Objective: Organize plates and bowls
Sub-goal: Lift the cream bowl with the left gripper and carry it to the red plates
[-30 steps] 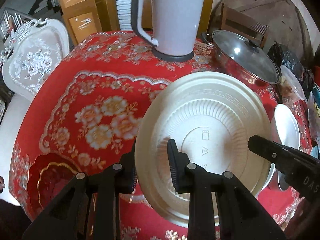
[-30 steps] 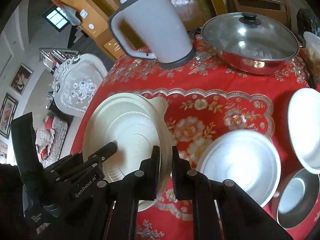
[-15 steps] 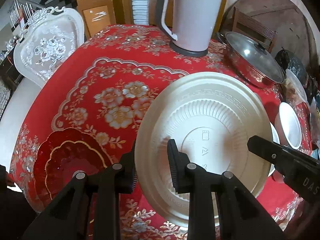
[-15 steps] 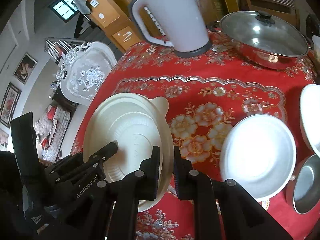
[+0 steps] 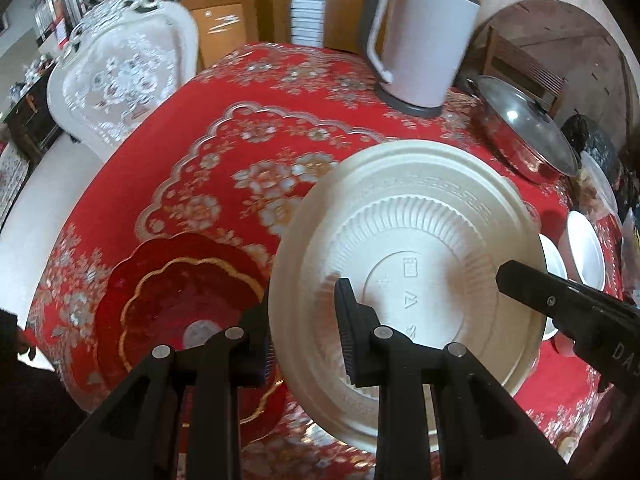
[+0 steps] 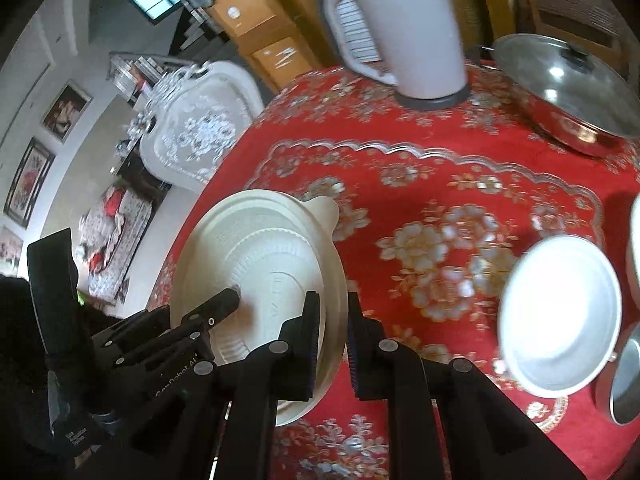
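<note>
A cream plastic plate (image 5: 408,292) hangs tilted above the red tablecloth, its embossed underside facing the left wrist camera. My left gripper (image 5: 306,340) is shut on its near-left rim. My right gripper (image 6: 334,344) is shut on the opposite rim of the same plate (image 6: 260,264); its black finger (image 5: 560,308) shows at the right of the left wrist view. A red scalloped plate with a gold rim (image 5: 180,300) lies on the cloth below and left of the held plate. A white bowl (image 6: 560,320) sits to the right, and further white bowls (image 5: 584,248) stand behind the held plate.
A white electric kettle (image 5: 420,52) stands at the back of the round table, with a steel pot with a glass lid (image 5: 528,132) to its right. A metal bowl (image 6: 628,376) sits at the right edge. A white ornate chair (image 5: 120,80) stands beyond the table's left side.
Both grippers have carried the cream plate back toward the near-left of the table. The kettle and pot look farther away, and the red plate now shows fully under the left gripper.
</note>
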{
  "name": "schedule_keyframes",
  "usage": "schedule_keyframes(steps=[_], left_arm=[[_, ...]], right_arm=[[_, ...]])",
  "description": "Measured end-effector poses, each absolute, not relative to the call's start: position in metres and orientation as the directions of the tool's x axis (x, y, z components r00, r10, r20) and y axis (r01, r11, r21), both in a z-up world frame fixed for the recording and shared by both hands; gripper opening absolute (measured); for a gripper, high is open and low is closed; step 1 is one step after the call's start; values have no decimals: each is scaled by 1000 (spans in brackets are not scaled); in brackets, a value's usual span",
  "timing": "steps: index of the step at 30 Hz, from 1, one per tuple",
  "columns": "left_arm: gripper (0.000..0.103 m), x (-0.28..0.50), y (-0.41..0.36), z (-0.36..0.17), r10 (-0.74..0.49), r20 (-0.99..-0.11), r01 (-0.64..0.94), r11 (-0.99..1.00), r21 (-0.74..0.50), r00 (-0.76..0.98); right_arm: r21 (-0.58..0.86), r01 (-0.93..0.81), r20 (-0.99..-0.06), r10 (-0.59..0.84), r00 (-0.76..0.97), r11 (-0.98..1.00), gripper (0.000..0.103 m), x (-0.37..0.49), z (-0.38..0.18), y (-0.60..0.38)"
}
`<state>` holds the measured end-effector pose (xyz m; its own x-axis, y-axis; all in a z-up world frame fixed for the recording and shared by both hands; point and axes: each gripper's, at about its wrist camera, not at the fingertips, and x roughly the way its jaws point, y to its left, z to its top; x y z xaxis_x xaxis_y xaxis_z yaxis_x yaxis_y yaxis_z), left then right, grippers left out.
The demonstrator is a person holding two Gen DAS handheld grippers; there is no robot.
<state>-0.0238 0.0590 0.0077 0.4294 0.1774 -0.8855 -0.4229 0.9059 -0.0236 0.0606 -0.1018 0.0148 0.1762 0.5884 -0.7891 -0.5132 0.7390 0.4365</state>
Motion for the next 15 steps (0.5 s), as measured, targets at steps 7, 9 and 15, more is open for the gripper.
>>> schedule_keyframes(steps=[7,9,15], left_arm=[[24,-68,105,0,213,-903,-516,857,-12,374],[24,-80,120,-8,224,-911,-551,834,-4,346],[24,-102,156,-34,243,-928,-622,783,16,282]], right_arm=[[442,-601,-794,602,83,666,14,34,7,-41],[442,-624,-803,595,47,645,14,24,-2,-19],[426,-660,-833,553,-18,620,15,7,-33,26]])
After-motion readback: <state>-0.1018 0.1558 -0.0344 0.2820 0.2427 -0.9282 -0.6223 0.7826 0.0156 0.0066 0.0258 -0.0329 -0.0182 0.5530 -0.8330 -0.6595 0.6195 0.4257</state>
